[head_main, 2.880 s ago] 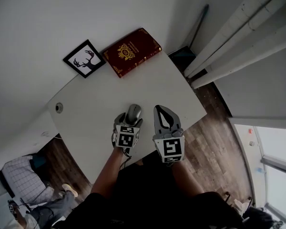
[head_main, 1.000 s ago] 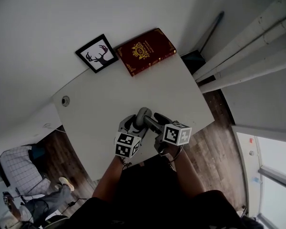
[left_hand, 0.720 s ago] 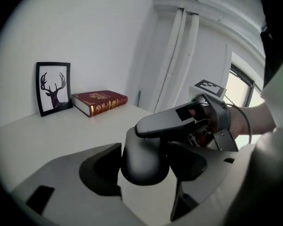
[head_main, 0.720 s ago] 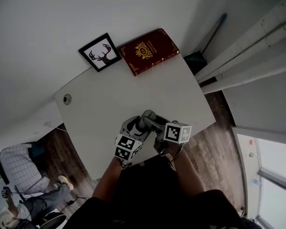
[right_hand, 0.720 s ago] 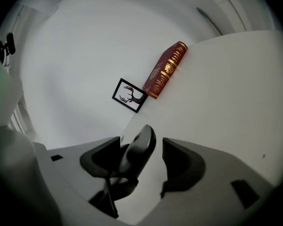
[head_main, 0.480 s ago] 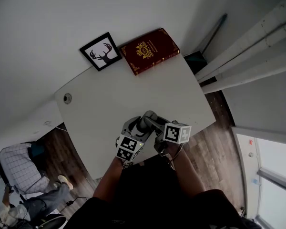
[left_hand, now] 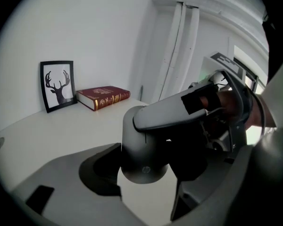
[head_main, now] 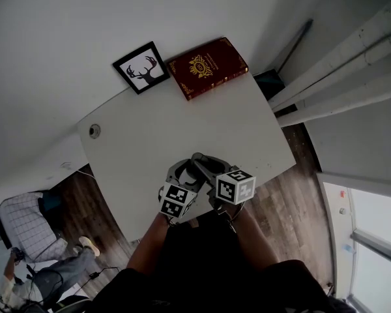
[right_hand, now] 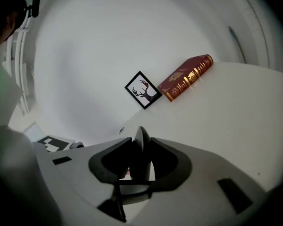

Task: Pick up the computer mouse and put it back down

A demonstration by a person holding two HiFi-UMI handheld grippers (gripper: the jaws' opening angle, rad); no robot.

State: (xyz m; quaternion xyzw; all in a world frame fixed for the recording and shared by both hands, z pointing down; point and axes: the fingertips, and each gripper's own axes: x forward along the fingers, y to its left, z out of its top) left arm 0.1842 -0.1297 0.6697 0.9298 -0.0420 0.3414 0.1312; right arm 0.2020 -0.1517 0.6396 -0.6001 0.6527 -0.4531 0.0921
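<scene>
The grey computer mouse (head_main: 197, 162) is near the front edge of the white table (head_main: 137, 142), between both grippers. My left gripper (head_main: 184, 169) holds it across its sides; in the left gripper view the mouse (left_hand: 144, 147) fills the gap between the pads. My right gripper (head_main: 204, 166), rolled on its side, has just been closing and now clamps the mouse from above and below. One of its fingers (left_hand: 174, 112) lies along the mouse's back. In the right gripper view the mouse (right_hand: 141, 149) stands edge-on between the pads of that gripper (right_hand: 140, 161).
A dark red book (head_main: 208, 67) and a framed deer picture (head_main: 141, 67) rest against the wall at the table's far edge. A cable hole (head_main: 94, 131) sits at the left corner. Wooden floor lies to the right, a seated person (head_main: 26, 240) at lower left.
My right gripper, earlier open beside the mouse, has swung in over it, rolled and closed on it. The left gripper has stayed around the mouse.
</scene>
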